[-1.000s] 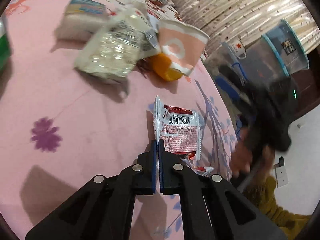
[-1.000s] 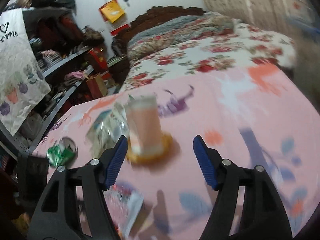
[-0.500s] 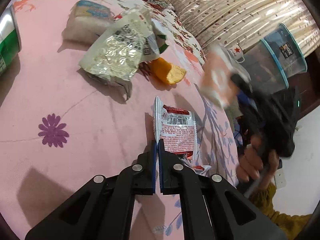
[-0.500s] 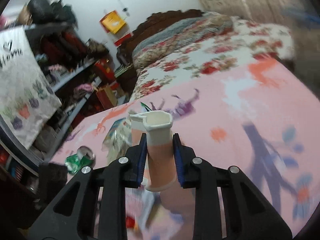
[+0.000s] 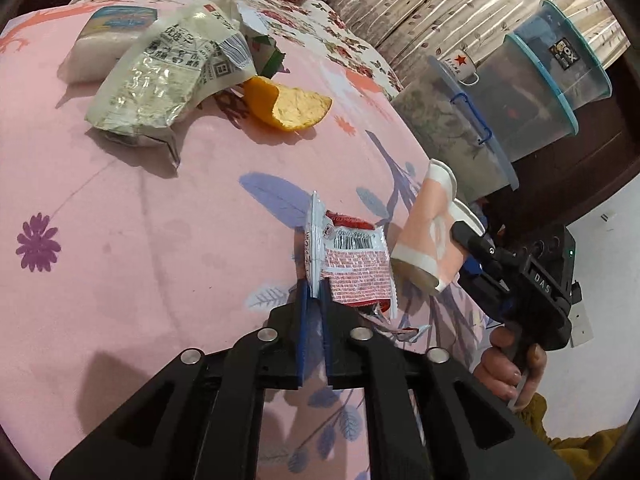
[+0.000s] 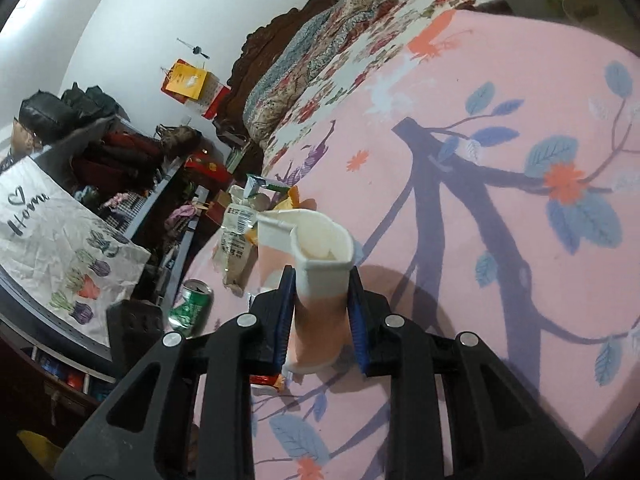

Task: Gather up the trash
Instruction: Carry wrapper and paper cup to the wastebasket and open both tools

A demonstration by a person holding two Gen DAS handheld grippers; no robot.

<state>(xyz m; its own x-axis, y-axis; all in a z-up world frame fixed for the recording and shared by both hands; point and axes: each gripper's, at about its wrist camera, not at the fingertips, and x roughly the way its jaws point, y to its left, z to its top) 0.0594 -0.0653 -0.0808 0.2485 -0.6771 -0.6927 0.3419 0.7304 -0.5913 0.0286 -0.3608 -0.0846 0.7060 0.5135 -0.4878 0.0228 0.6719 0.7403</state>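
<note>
The left gripper [image 5: 314, 300] pinches the edge of a red-and-white snack wrapper [image 5: 354, 268], and its jaws are opening a little, with the wrapper's sealed edge standing up between the blue pads. The wrapper hangs just above the pink floral bed sheet [image 5: 160, 240], barcode side up.

The right gripper [image 6: 320, 312] is clamped on a pink-and-white paper cup [image 6: 316, 280], its blue pads pressing in the cup's walls so the rim is squashed out of round. In the left wrist view the same cup [image 5: 426, 236] is tilted, held off the sheet just beside the wrapper, with a person's hand [image 5: 508, 364] wrapped around the black handle below it.

Farther back on the sheet lie a crumpled silvery food bag [image 5: 160, 80], a piece of orange peel [image 5: 288, 106] touching the bag's near end, and a white tissue pack [image 5: 106, 40] behind the bag. A dented green drink can [image 6: 190, 304] stands near the bed's left edge in the right wrist view, just short of the bag. Beyond the bed, against the curtain, sit stacked clear plastic tubs with blue rims [image 5: 532, 92].
</note>
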